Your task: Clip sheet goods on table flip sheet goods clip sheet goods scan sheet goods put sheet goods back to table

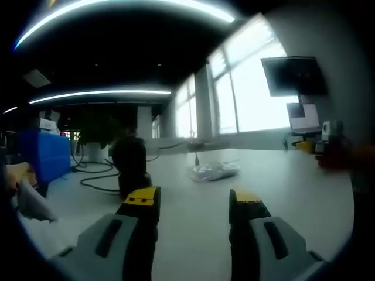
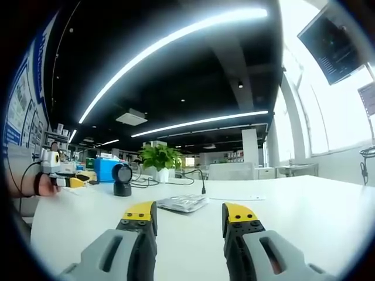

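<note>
The sheet goods (image 1: 214,171), a flat clear packet, lie on the white table (image 1: 281,193) ahead of my left gripper (image 1: 193,199), which is open with nothing between its yellow-tipped jaws. In the right gripper view the same packet (image 2: 183,202) lies just beyond my right gripper (image 2: 189,212), also open and empty. A black scanner (image 1: 130,165) on a stand rises to the left of the packet, and it appears further back (image 2: 122,179) in the right gripper view. The left gripper (image 2: 65,181), held by a hand, shows at the far left there.
Black cables (image 1: 96,175) trail across the table behind the scanner. A blue box (image 1: 44,153) stands at the left, a potted plant (image 2: 158,159) at the back, a paper slip (image 2: 237,198) right of the packet. A monitor (image 1: 293,76) hangs by the windows.
</note>
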Available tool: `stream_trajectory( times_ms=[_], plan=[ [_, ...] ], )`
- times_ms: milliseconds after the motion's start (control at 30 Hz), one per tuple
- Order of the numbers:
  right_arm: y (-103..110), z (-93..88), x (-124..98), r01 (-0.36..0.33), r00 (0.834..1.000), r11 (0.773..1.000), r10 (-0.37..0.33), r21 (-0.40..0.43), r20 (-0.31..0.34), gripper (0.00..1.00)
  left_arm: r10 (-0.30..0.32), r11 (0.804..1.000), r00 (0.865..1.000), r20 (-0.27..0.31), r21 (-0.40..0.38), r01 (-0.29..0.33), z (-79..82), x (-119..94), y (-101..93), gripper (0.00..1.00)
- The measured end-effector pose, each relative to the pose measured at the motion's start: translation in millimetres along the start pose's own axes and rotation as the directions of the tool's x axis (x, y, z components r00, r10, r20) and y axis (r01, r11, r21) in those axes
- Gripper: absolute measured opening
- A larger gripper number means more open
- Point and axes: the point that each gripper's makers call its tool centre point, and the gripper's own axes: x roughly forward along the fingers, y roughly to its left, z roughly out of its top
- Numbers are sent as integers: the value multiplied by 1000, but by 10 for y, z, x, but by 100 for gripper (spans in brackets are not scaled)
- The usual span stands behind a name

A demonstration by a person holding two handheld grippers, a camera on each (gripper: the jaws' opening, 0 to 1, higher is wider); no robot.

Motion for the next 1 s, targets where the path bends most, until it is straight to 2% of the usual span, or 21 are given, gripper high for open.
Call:
stream_trajectory(
  times_ms=[767, 1000],
  plan=[
    [-4, -11, 2, 3, 1000, 1000, -3, -10, -5, 39, -4, 1000, 1000, 2, -3, 4, 1, -2, -6, 40],
    [-18, 11, -5, 5, 1000, 1000, -5, -2, 7, 39, -12, 1000, 1000, -15, 4, 12, -30, 13, -31, 40]
  ],
)
